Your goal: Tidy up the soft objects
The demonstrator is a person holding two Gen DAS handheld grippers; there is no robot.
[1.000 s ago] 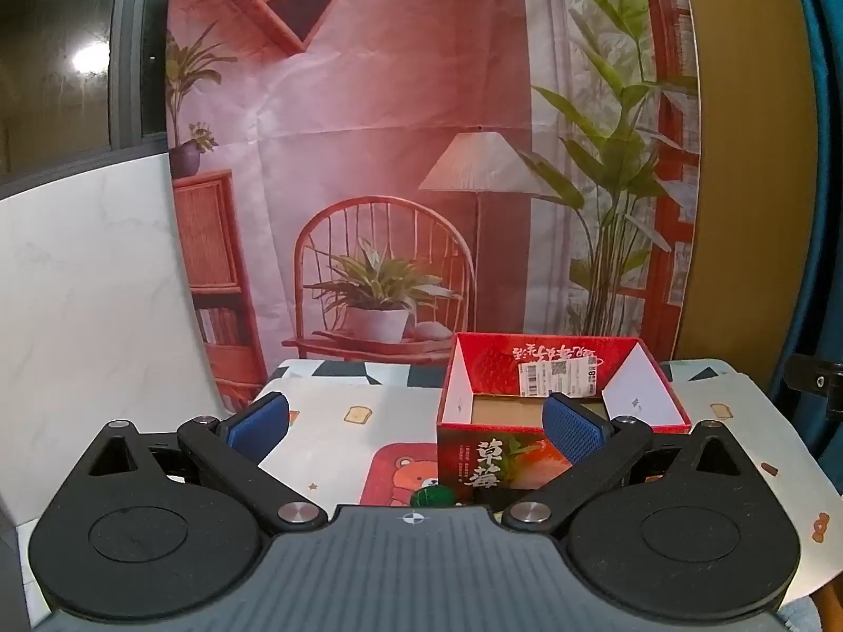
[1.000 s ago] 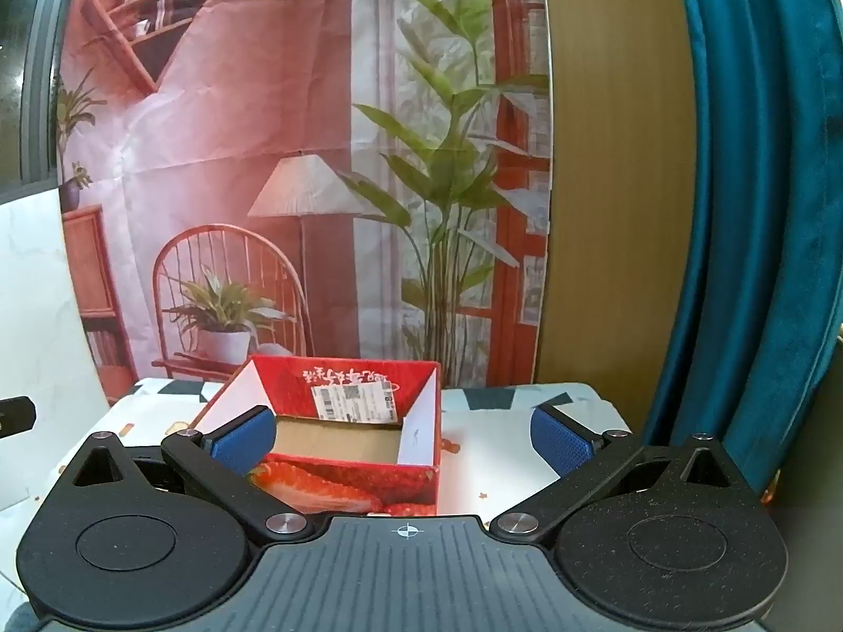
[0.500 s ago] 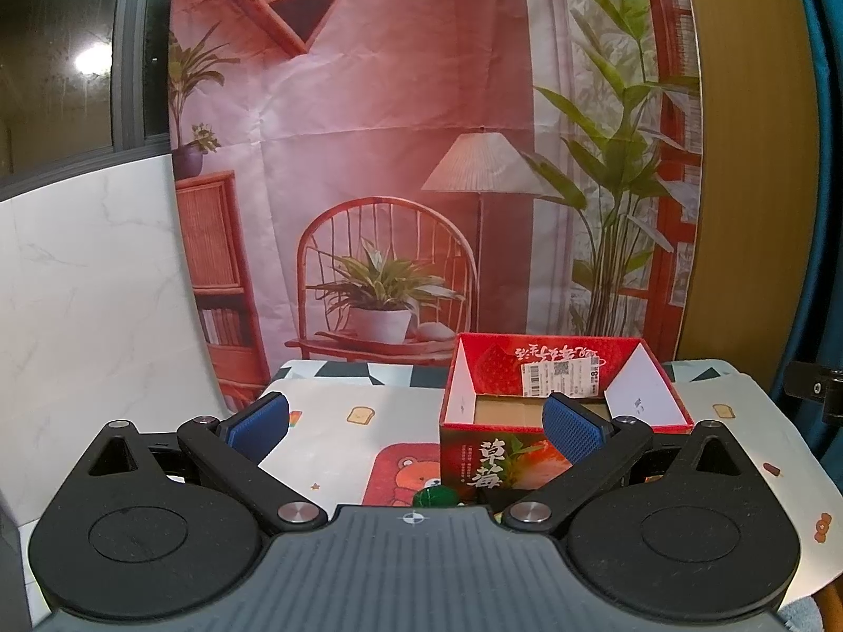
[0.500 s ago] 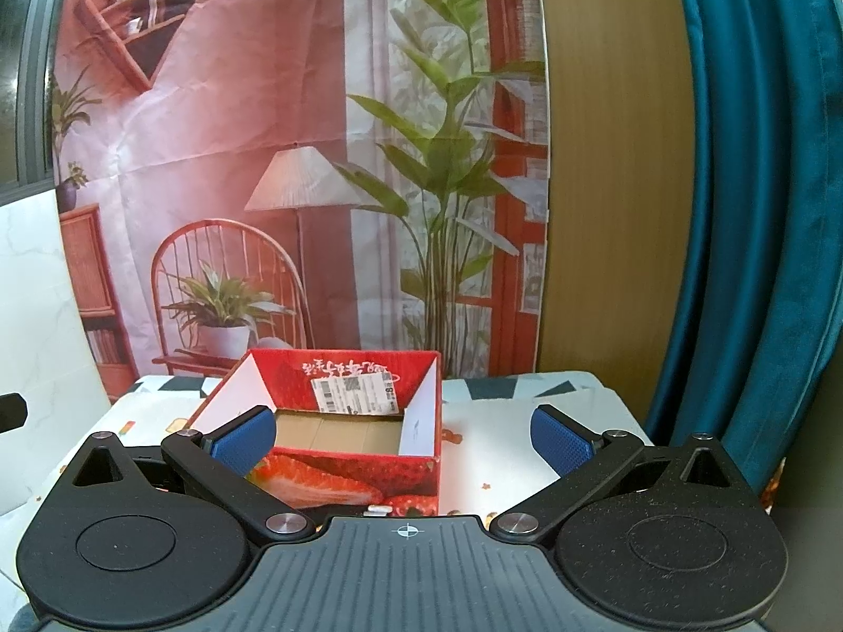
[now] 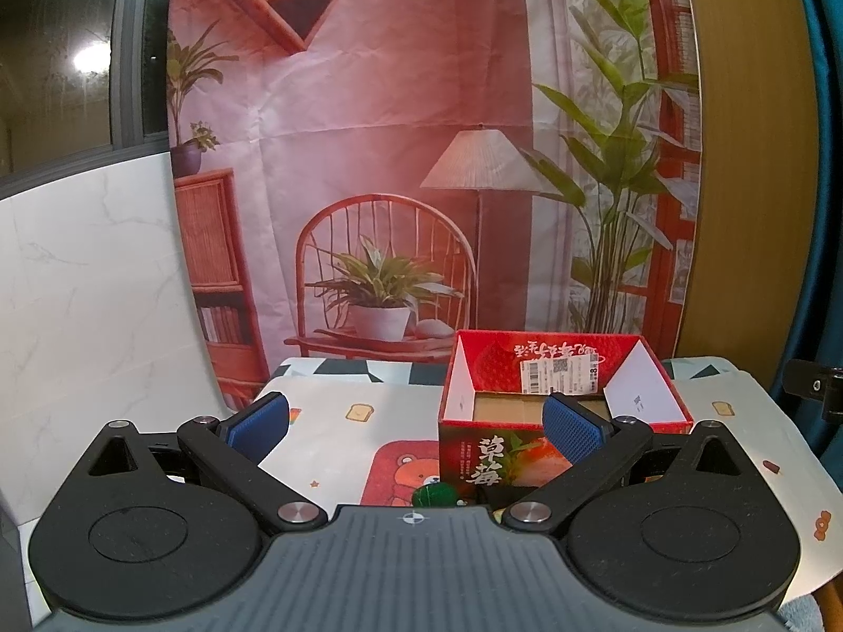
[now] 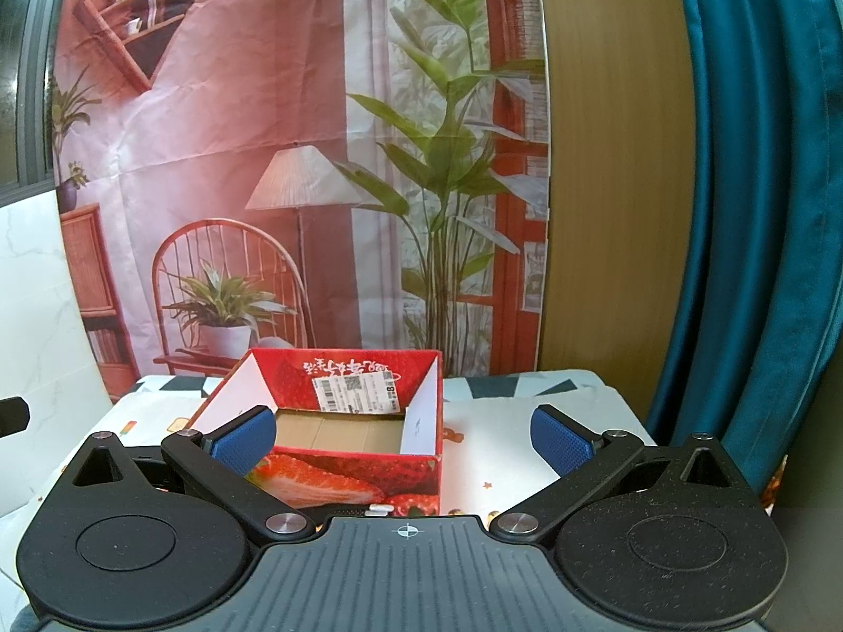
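An open red strawberry-print cardboard box (image 5: pixel 474 461) stands on the table with a bare brown floor; it also shows in the right wrist view (image 6: pixel 363 479). A small green object (image 5: pixel 433 495) lies in front of the box, mostly hidden behind my left gripper body. My left gripper (image 5: pixel 416 421) is open and empty, raised in front of the box. My right gripper (image 6: pixel 403 440) is open and empty, held above the table before the box. A small white item (image 6: pixel 380 510) peeks out at the box's front base.
The table wears a white cloth with cartoon prints (image 5: pixel 337 421). A printed room backdrop (image 5: pixel 400 158) hangs behind it. A white marble panel (image 5: pixel 84 289) stands at the left, a wooden panel and teal curtain (image 6: pixel 748 210) at the right.
Both grippers have lifted and drifted slightly, so the box sits a little lower and shows more of its inside. Both stay open and empty.
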